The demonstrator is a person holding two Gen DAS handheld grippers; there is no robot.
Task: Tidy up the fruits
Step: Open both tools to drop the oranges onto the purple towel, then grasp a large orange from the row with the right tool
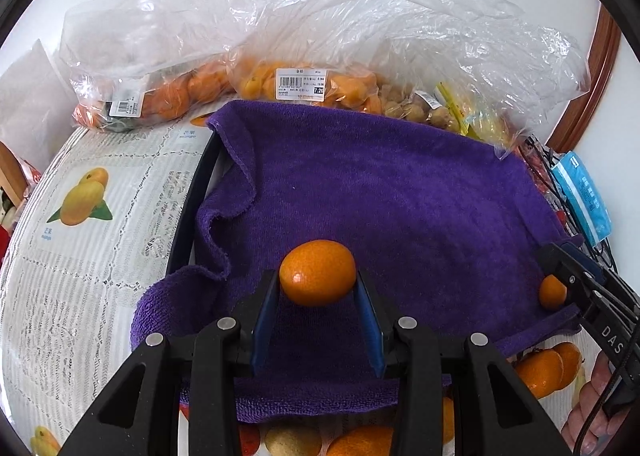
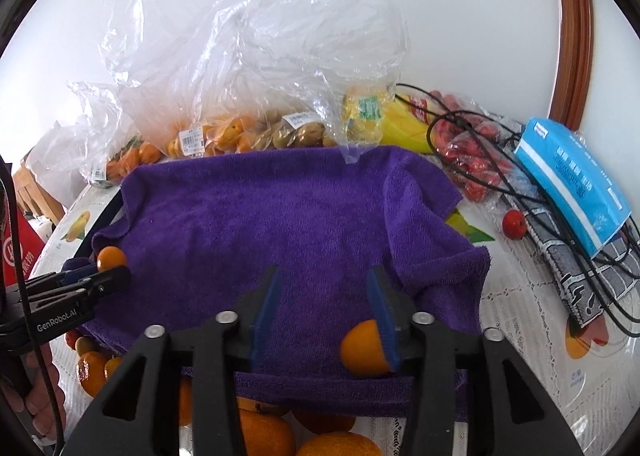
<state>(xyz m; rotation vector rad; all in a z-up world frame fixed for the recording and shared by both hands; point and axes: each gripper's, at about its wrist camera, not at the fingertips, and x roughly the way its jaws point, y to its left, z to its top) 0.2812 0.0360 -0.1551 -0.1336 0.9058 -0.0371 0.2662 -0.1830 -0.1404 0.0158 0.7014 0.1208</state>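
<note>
A purple towel (image 1: 400, 196) is spread over a black-rimmed tray (image 1: 192, 192). My left gripper (image 1: 318, 282) is shut on a small orange kumquat (image 1: 317, 272), held just above the towel's near part. In the right wrist view it comes in from the left (image 2: 118, 276) with that kumquat (image 2: 110, 258) at its tips. My right gripper (image 2: 324, 280) stands open over the towel (image 2: 280, 216). A second kumquat (image 2: 364, 348) lies on the towel against the inner side of its right finger (image 2: 384, 312); the left finger is well clear. This gripper (image 1: 560, 268) and its kumquat (image 1: 552, 292) show at the right edge.
Clear plastic bags of oranges (image 1: 172, 96), kumquats (image 1: 304, 86) and brown longans (image 1: 420, 112) line the back. On the right lie a blue tissue pack (image 2: 572, 184), black cables (image 2: 480, 144), red fruits (image 2: 472, 164) and one loose red fruit (image 2: 514, 222). Loose oranges (image 2: 264, 436) sit before the tray.
</note>
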